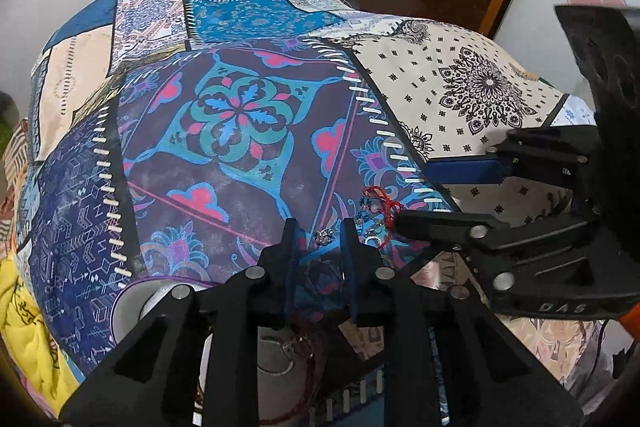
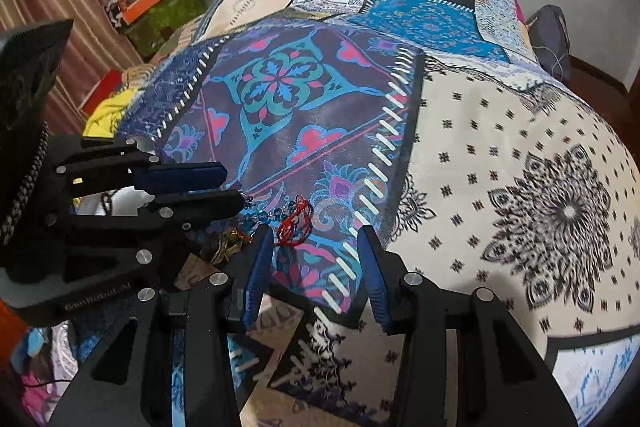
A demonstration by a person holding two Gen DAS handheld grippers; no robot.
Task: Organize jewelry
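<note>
Both tongs are angling down at the jewelry pile (image 1: pixel 374 217) on the bedspread (image 1: pixel 240 115), near its close edge. Left tongs (image 1: pixel 320 241) are sitting narrowly apart around a small sparkly piece (image 1: pixel 323 235), pads not pressing yet, probably lining up a pinch. Right tongs (image 2: pixel 316 267) are hanging apart and empty just right of the red thread bracelet (image 2: pixel 296 223), likely waiting their turn.

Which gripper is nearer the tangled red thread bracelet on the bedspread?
Right. The right gripper has one finger beside the red thread bracelet; the left gripper sits farther left, over blue beads.
</note>
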